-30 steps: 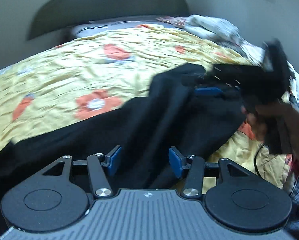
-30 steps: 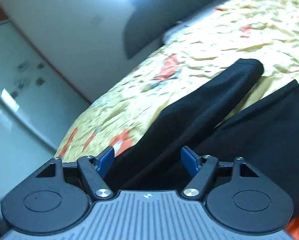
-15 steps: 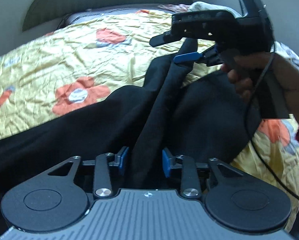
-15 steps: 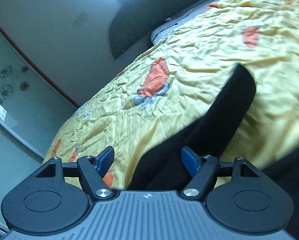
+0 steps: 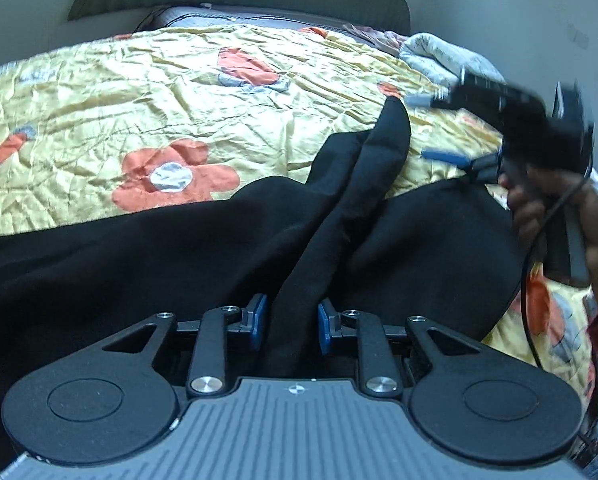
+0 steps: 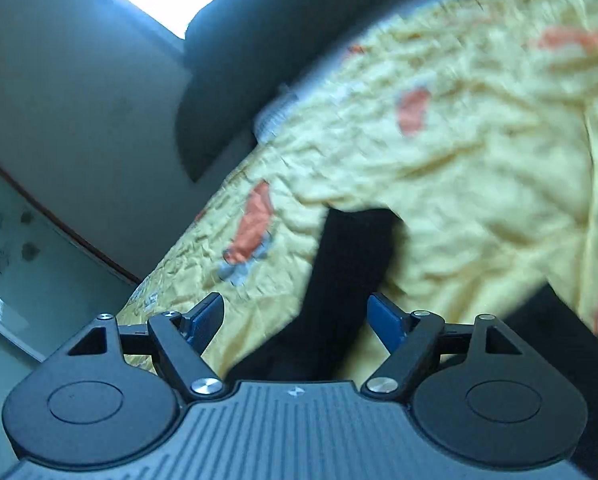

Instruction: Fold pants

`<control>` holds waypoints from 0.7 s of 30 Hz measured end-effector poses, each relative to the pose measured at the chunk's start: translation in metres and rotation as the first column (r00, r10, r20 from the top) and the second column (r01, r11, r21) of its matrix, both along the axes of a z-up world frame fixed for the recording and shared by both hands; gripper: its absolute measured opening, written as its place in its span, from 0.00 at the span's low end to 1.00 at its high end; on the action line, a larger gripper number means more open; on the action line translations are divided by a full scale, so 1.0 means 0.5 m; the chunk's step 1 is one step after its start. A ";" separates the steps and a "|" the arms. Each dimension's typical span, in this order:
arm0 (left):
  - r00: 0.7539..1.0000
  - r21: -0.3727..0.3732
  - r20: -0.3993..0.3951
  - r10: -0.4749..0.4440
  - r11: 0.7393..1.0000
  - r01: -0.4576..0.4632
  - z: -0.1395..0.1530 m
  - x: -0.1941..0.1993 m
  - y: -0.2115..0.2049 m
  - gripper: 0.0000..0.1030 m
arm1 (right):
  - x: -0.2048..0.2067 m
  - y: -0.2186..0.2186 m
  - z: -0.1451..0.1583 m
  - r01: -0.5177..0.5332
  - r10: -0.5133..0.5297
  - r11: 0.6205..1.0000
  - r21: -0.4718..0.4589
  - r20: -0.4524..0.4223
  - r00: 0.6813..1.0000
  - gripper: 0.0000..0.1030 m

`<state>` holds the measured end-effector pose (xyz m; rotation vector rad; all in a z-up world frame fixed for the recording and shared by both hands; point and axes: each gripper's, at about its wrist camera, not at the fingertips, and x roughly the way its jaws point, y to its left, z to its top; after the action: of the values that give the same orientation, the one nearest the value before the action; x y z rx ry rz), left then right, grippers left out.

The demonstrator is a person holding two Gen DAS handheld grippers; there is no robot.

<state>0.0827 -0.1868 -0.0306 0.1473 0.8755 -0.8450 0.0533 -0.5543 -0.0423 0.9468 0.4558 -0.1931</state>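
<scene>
Since a moment ago the left claw [image 5: 290,322] has been closing on a raised ridge of the black pants [image 5: 227,248], and its blue pads now seem to pinch that fold, though black on black makes contact hard to judge. The right claw [image 5: 439,128] (blurred, in the person's hand [image 5: 539,208]) has swung off the pant leg and been opening; it stands wide, gripping nothing. The pants lie spread across the yellow flowered bedspread [image 5: 139,100].

Open bedspread [image 5: 147,92] beyond pants [image 5: 339,216] (left) — unobstructed
</scene>
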 end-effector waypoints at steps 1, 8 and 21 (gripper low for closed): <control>1.000 -0.012 -0.017 0.009 1.000 -0.010 0.000 0.005 0.003 0.31 | 0.005 -0.006 -0.015 -0.011 0.011 0.999 0.039 -0.012 1.000 0.78; 0.990 -0.076 -0.127 0.055 0.995 -0.065 -0.004 0.032 0.023 0.31 | 0.047 0.006 -0.026 -0.073 0.070 0.987 0.143 0.027 0.997 0.88; 0.983 -0.103 -0.170 0.069 0.991 -0.088 -0.006 0.040 0.033 0.31 | 0.024 0.008 -0.034 -0.031 0.016 0.980 0.195 0.078 0.997 0.88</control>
<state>0.1029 -0.1701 -0.0335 -0.0547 0.9819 -0.8376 0.0651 -0.5503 -0.0592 1.1375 0.4206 -0.0911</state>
